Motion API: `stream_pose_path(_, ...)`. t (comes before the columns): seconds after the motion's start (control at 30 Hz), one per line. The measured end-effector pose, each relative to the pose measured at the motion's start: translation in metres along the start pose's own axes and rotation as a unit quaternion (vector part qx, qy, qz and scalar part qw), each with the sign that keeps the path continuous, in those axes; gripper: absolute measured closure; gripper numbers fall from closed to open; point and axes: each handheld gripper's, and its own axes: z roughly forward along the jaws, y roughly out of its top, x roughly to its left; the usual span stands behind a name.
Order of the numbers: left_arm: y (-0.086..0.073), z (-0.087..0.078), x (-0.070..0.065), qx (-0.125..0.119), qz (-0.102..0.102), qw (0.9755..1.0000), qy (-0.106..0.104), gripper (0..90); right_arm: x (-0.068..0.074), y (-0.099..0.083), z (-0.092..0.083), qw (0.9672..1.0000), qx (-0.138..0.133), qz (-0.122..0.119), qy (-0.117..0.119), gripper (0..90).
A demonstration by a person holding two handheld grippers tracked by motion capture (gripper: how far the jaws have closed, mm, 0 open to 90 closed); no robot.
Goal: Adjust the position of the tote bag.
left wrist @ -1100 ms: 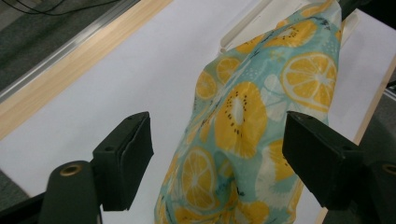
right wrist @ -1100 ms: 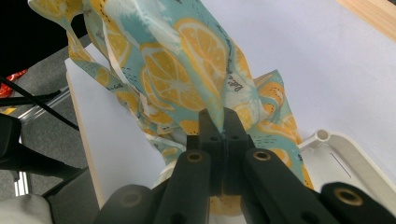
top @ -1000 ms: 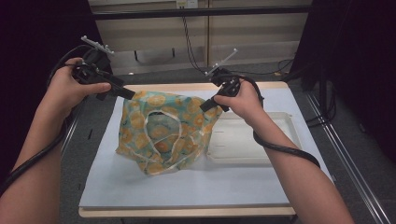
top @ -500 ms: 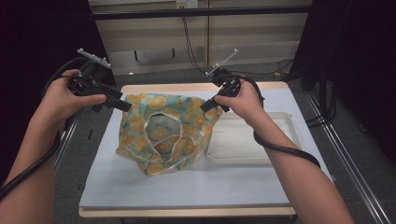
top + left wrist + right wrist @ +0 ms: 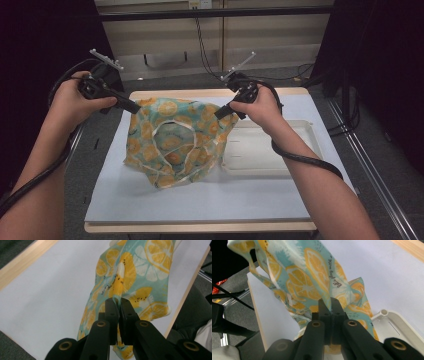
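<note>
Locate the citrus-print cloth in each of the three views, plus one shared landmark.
High view: citrus-print cloth centre-left on the table.
Left gripper view: upper centre-right, pinched in the jaws.
Right gripper view: upper centre-left, pinched in the jaws.
Shared landmark: white mat.

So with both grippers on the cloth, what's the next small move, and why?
Probably lift both and draw them apart. The left gripper, its jaws just closed, and the right gripper each pinch an upper edge of the cloth, which sags bunched on the table.
</note>
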Motion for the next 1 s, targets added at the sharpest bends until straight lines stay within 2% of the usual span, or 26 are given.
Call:
stream_pose_path(0.07,0.004,-0.005,0.001,-0.012,0.002,0.9999,-0.003,90.0,-0.001,0.000,-0.002,1.0000,-0.002,0.000,0.000,90.0)
stream_pose_path(0.1,0.006,-0.008,0.002,-0.016,-0.004,0.9998,-0.009,90.0,-0.001,0.000,-0.003,1.0000,-0.002,0.001,0.000,90.0)
stream_pose_path(0.17,0.012,-0.013,0.002,-0.028,-0.004,0.9996,-0.007,90.0,-0.002,0.000,-0.004,1.0000,-0.003,-0.002,0.001,90.0)
stream_pose_path(0.23,0.019,-0.016,0.002,-0.026,0.001,0.9997,0.000,90.0,-0.003,0.001,-0.007,1.0000,-0.008,0.000,0.001,90.0)
stream_pose_path(0.3,0.025,-0.015,0.003,-0.029,-0.003,0.9996,-0.002,90.0,-0.004,0.001,-0.010,0.9999,-0.011,-0.001,-0.001,90.0)
stream_pose_path(0.37,0.029,-0.013,0.008,-0.038,-0.008,0.9992,-0.009,89.9,-0.004,0.001,-0.011,0.9999,-0.012,0.006,-0.002,90.0)
stream_pose_path(0.47,0.031,-0.005,0.015,-0.051,-0.034,0.9981,-0.013,89.1,-0.006,0.000,-0.011,0.9999,-0.011,0.007,-0.003,90.0)
stream_pose_path(0.6,0.028,0.010,0.026,-0.034,-0.055,0.9978,-0.015,88.5,-0.008,-0.003,-0.006,0.9999,-0.009,0.013,0.000,90.0)
stream_pose_path(0.7,0.024,0.020,0.032,-0.029,-0.060,0.9976,-0.017,88.4,-0.009,-0.003,-0.005,0.9999,-0.010,0.012,0.002,90.0)
stream_pose_path(0.73,0.023,0.023,0.033,-0.031,-0.067,0.9971,-0.017,88.3,-0.009,-0.003,-0.005,0.9999,-0.010,0.013,0.001,90.0)
stream_pose_path(0.77,0.022,0.027,0.035,-0.019,-0.069,0.9973,-0.017,88.5,-0.009,-0.004,-0.004,0.9999,-0.011,0.013,0.000,90.0)
stream_pose_path(0.87,0.017,0.038,0.037,-0.014,-0.077,0.9966,-0.025,88.6,-0.011,-0.004,-0.002,0.9998,-0.012,0.015,0.000,90.0)
stream_pose_path(1.0,0.014,0.043,0.037,-0.016,-0.083,0.9960,-0.030,88.7,-0.011,-0.005,0.001,0.9998,-0.008,0.017,-0.001,89.8)
